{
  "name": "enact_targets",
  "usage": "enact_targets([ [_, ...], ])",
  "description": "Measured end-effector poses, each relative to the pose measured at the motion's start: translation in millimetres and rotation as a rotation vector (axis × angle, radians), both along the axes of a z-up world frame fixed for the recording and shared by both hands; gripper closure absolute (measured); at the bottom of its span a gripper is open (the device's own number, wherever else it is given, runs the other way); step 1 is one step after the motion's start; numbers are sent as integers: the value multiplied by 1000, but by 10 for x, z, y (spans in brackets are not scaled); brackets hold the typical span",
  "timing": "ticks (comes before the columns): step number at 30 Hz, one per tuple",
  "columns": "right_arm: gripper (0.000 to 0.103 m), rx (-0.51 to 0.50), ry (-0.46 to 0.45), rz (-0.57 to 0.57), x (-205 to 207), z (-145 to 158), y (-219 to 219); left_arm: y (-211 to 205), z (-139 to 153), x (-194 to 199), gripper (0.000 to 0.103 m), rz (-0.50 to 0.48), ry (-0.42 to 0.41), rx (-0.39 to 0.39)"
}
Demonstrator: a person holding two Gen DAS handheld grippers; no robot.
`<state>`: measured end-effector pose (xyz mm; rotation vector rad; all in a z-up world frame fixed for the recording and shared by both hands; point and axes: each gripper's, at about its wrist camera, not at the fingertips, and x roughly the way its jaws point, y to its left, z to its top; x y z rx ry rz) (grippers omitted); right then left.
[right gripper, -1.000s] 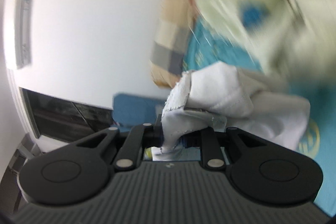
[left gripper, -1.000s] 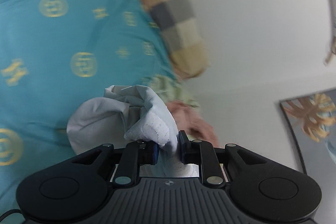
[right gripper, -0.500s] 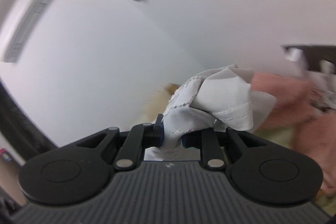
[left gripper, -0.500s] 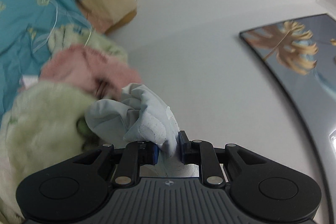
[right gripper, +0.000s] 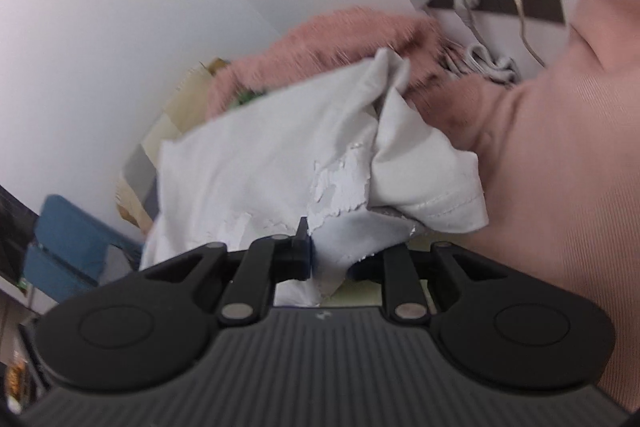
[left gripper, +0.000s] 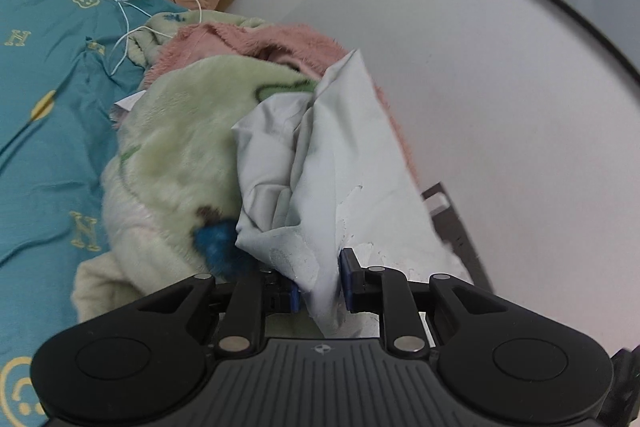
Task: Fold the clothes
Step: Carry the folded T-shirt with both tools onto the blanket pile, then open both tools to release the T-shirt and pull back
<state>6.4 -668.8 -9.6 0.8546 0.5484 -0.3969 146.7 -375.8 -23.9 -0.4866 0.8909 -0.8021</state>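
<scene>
Both hand-held grippers (left gripper: pixel 322 285) (right gripper: pixel 332 259) pinch pale garment (left gripper: pixel 340 163) (crumpled).

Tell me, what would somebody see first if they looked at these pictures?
A crumpled pale grey garment fills the middle, pinched by the left gripper and the right gripper. Behind it lie a fluffy green blanket and a fuzzy pink one, on a teal bedsheet.

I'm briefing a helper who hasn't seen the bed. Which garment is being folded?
On the teal bedsheet by the wall lies a fluffy green-and-pink blanket heap. The garment hangs over it, pinched in both claws: smooth, thin, pale grey-white, with cracked white print.
</scene>
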Motion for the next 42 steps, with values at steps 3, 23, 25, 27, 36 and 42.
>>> enact_targets([
  [3,80,-6,15,-8,-50,-4,66,20,111,-148,71,1,-55,76],
  [23,24,-441,-133,98,-1395,1516,1341,983,1637,-2037,0,-10,-525,258],
  [25,24,-489,-144,108,-1507,1560,1527,1109,1711,-2252,0,1,-564,267],
  [27,24,-533,-152,120,-1603,1570,1696,1234,1752,-2440,0,15,-599,276],
  [36,24,-606,-191,141,-1853,1341,2175,1735,1757,-2990,0,116,-693,224],
  [42,24,-649,-194,137,-1889,1272,2349,1822,1670,-3192,0,119,-741,242],
])
